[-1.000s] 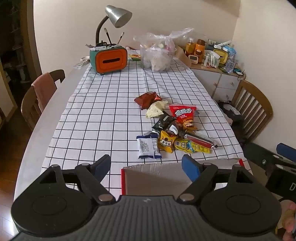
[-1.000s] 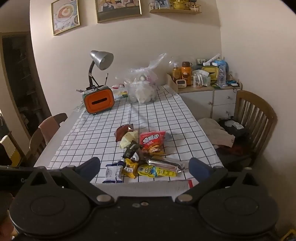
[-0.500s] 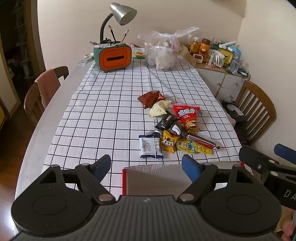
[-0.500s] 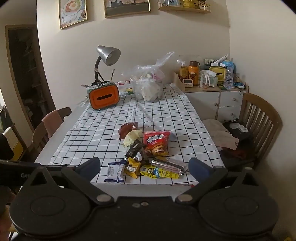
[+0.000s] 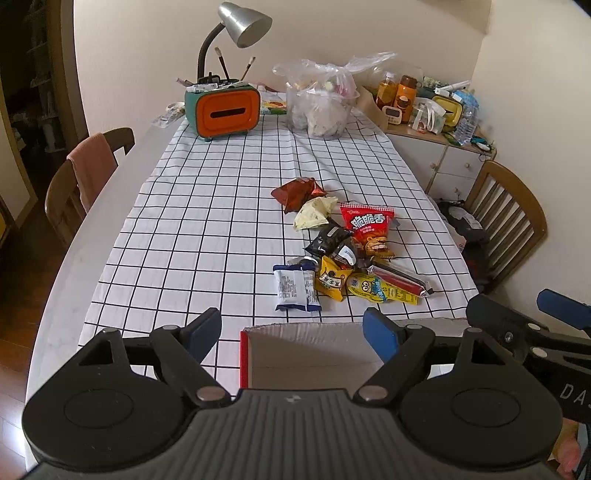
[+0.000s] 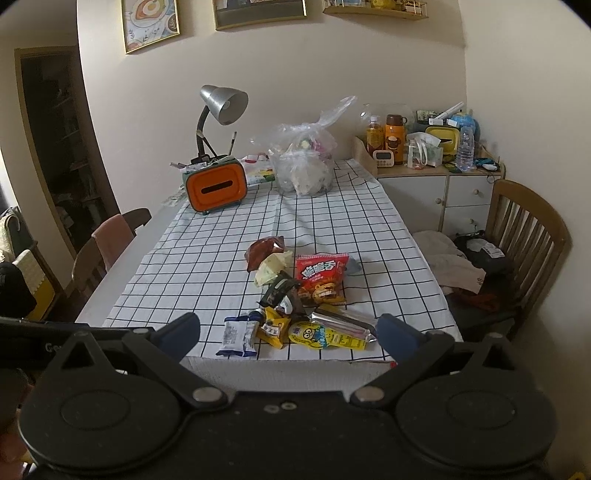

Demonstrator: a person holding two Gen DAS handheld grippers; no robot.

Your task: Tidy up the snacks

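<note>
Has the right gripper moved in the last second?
Yes. In the left wrist view the right gripper has pushed forward and left, toward the snack pile, against the chair.

cream walls (image 6: 369,66), three framed pictures up high, small shelf (image 6: 376,9) top right of them. long table (image 5: 62,280) under a black-grid white cloth (image 5: 207,221). far end: silver gooseneck lamp (image 5: 243,24), orange/teal tissue box (image 5: 223,110) with brushes behind it, clear plastic bag (image 5: 321,99). wooden chair (image 5: 66,192) on the left with a pink cloth over its back; slatted chair (image 6: 528,236) on the right, clothes piled on the seat. white cabinet (image 6: 439,199) in the corner, top crowded with bottles and boxes. dark doorway (image 6: 55,147) left. dark wood floor (image 5: 22,291). soft, dim light.
</note>
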